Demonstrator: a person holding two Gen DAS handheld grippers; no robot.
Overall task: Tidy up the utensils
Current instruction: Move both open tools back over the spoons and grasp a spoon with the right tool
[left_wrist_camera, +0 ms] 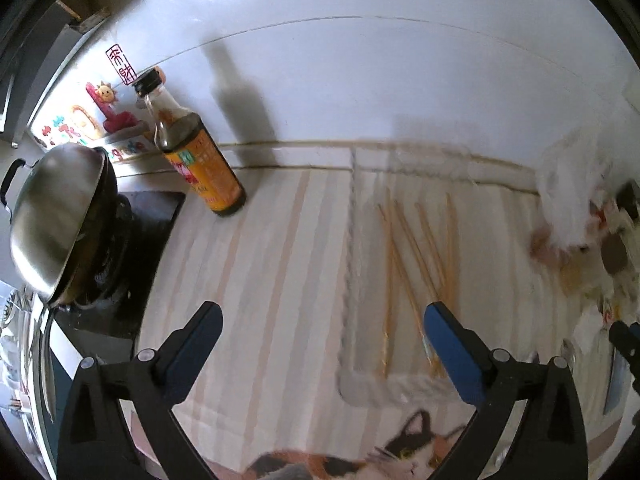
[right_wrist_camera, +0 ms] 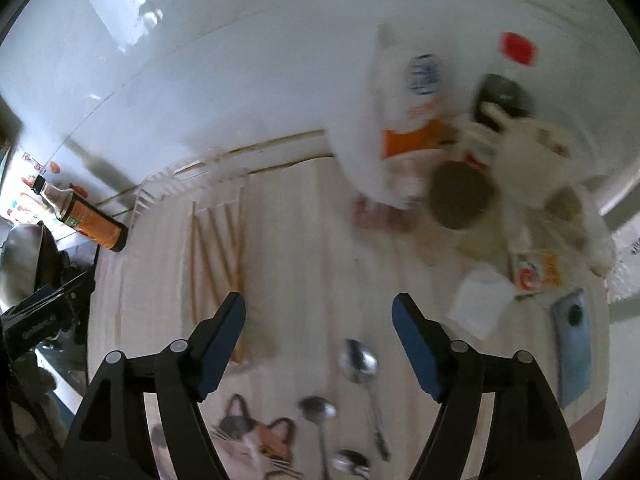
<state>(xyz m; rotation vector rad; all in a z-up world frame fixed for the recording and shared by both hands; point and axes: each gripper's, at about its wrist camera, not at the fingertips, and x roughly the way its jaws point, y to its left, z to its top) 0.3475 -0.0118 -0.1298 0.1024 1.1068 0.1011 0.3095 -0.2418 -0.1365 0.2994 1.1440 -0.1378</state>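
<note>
While both tools gape empty, slender wooden chopsticks and shiny metal spoons lie apart.

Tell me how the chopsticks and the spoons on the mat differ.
The chopsticks are thin, straight, pale wooden sticks; the spoons are shiny metal with rounded bowls. The chopsticks lie farther back on the striped mat, ahead of the right gripper's left finger; the spoons lie nearer, between and below its open fingers. Several chopsticks show, but three spoons. Both lie flat and loose, ungripped.
</note>
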